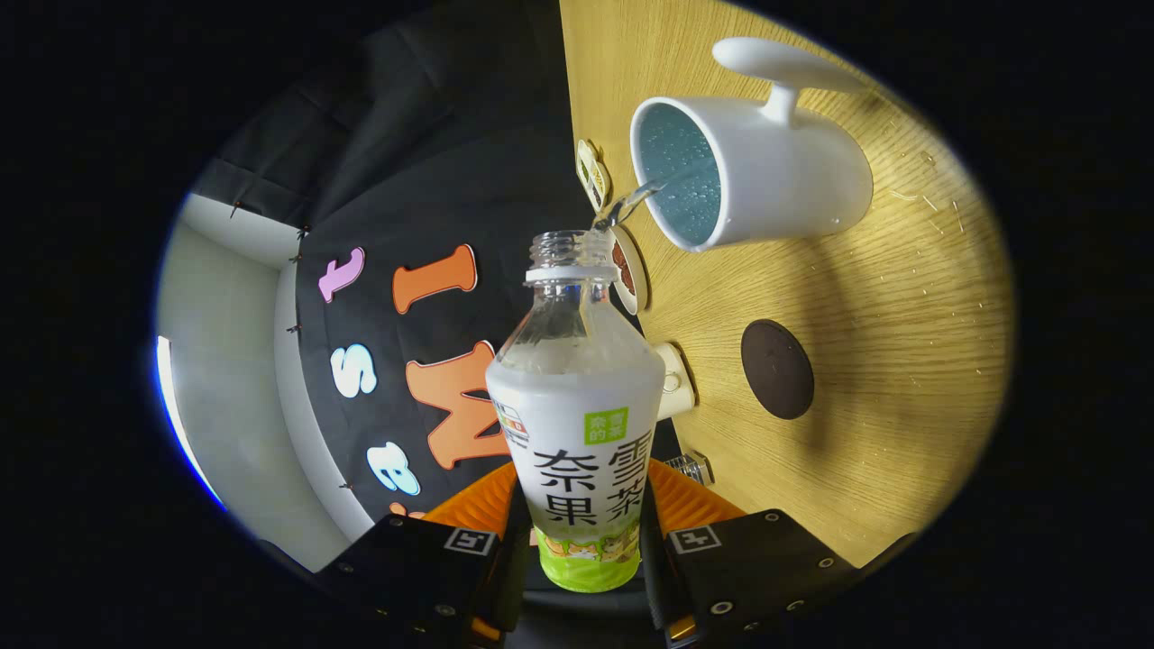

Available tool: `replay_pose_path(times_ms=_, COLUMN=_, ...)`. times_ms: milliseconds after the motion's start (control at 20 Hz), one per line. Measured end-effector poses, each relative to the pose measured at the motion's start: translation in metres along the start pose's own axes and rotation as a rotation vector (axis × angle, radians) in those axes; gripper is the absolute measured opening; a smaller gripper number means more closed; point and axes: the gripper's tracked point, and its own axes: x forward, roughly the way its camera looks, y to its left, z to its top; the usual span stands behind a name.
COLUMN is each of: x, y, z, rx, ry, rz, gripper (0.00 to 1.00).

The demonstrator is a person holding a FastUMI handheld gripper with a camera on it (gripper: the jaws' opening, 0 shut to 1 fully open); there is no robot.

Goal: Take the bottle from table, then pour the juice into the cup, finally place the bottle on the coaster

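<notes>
Clear plastic fills my tongs [581, 550]: both fingers clamp the bottle [577, 415] low on its label, its long axis running ahead, tipped. A thin stream leaves its mouth into the cup [757, 171] just beyond. The coaster [777, 369] lies beside, nearer me.

1. You can see big dark characters and a small green box of characters on the bottle [577, 433] label.
2. Your tongs [581, 545], clamped on the bottle, bear two square coded markers [471, 541].
</notes>
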Motion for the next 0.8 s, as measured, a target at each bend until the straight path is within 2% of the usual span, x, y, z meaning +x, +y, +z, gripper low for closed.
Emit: replay_pose_path(times_ms=800, x=0.0, y=0.016, z=0.013, rx=0.128, ry=-0.017, rz=0.05, gripper=0.55)
